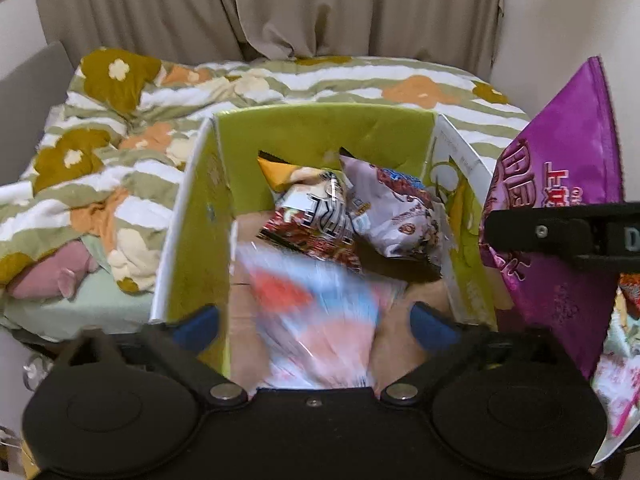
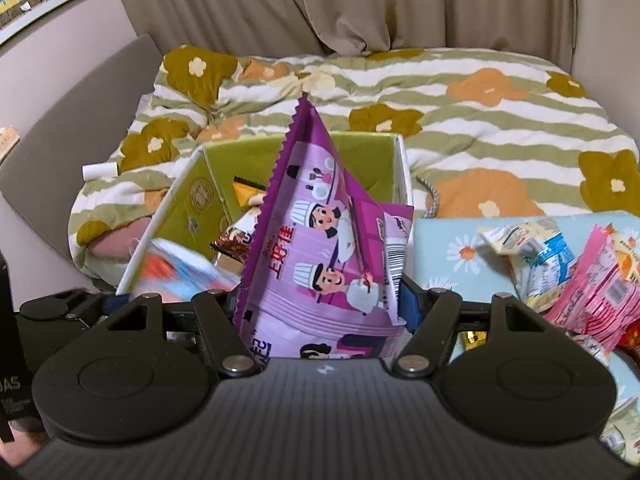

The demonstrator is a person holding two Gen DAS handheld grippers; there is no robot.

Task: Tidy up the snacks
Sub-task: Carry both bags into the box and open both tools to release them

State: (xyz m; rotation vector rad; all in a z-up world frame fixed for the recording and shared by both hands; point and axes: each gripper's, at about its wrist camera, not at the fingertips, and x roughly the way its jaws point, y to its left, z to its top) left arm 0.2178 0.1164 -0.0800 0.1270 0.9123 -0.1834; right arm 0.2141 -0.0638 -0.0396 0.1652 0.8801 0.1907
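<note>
Purple bag point(image 2: 320, 248) sits clamped in the right gripper point(image 2: 320, 312), just near the green box point(image 1: 320, 132). Left gripper point(image 1: 316, 320) hangs wide, a blurred packet point(image 1: 316, 304) loose between its fingers over the box. Several snacks are boxed; more packets point(image 2: 560, 264) wait at right.

Black left gripper point(image 1: 316, 320), blue fingertip pads point(image 1: 198, 326) (silver pivot screws), ribbed grey-black right gripper point(image 2: 320, 304)

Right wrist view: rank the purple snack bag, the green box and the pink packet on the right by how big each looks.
1. purple snack bag, largest, though it sits right at the lens in the right gripper, so nearness inflates it.
2. green box, partly hidden behind the bag.
3. pink packet, smallest.
</note>
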